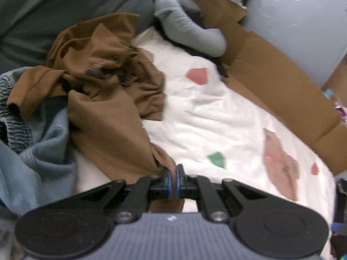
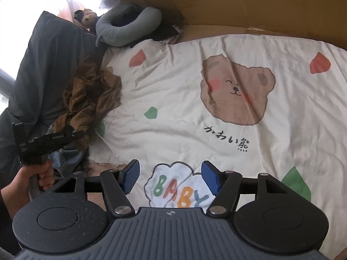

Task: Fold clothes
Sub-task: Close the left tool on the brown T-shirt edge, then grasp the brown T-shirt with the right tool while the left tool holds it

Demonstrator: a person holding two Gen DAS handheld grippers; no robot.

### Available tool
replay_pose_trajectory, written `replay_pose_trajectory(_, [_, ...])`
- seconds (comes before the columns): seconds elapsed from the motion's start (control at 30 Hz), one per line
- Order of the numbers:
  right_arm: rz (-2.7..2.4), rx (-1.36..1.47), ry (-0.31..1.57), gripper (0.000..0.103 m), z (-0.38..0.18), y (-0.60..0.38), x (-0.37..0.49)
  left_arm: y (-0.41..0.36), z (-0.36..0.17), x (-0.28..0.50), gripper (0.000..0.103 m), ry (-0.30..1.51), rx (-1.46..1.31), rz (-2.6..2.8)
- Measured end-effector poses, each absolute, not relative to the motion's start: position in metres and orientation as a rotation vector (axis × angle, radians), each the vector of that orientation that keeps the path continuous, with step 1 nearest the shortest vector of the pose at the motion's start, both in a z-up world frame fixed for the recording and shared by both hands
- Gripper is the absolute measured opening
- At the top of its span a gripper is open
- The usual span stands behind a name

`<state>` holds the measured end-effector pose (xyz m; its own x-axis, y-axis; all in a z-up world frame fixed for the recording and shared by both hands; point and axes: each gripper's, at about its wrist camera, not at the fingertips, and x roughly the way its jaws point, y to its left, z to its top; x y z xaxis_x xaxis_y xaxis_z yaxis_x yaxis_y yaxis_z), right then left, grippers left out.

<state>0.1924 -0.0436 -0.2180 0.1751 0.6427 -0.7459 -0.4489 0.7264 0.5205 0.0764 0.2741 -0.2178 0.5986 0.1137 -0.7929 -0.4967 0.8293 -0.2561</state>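
Note:
A crumpled brown garment [image 1: 104, 82] lies on the white patterned bedspread [image 1: 206, 117], at the left of the left wrist view. My left gripper [image 1: 173, 174] is shut on a corner of the brown garment, close to the bedspread. The brown garment [image 2: 86, 95] also shows at the left of the right wrist view, with the left gripper [image 2: 82, 133] beside it, held in a hand. My right gripper [image 2: 170, 174] is open and empty above the "BABY" print on the bedspread [image 2: 216, 130].
A blue-grey garment [image 1: 43, 162] and a striped cloth [image 1: 13, 112] lie left of the brown garment. A grey U-shaped pillow [image 1: 190, 23] [image 2: 128, 28] lies at the head of the bed. Cardboard [image 1: 282, 86] lines the right side. A dark grey pillow [image 2: 49, 65] is at the left.

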Motion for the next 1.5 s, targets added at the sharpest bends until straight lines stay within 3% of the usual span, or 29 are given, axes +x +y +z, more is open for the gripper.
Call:
replay_pose_trajectory(0.23, [0.831,0.248,1.167,0.068,-0.210,-0.034,0.185,0.235,-0.193,0.067,0.004,0.846,-0.523,0.280])
replay_pose_trajectory(0.33, [0.854,0.271,1.174,0.076,-0.207,-0.029,0.181,0.218,-0.184,0.064,0.004,0.833,-0.534,0.221])
replay_pose_trajectory(0.53, [0.888,0.381,1.201,0.080,-0.208,-0.023,0.177,0.179,-0.177,0.067,0.004,0.854,-0.523,0.090])
replay_pose_trajectory(1.3, [0.936,0.647,1.408,0.080,-0.257,-0.002,0.167,0.120,-0.184,0.050,0.004,0.874,-0.597,-0.202])
replay_pose_trajectory(1.4, [0.956,0.657,1.412,0.064,-0.259,0.000,0.167,0.120,-0.186,0.049,0.004,0.888,-0.592,-0.220])
replay_pose_trajectory(1.47, [0.969,0.644,1.416,0.039,-0.259,0.002,0.166,0.119,-0.189,0.049,0.004,0.910,-0.586,-0.222])
replay_pose_trajectory(1.5, [0.978,0.637,1.415,0.033,-0.259,0.004,0.165,0.119,-0.190,0.048,0.005,0.921,-0.583,-0.222])
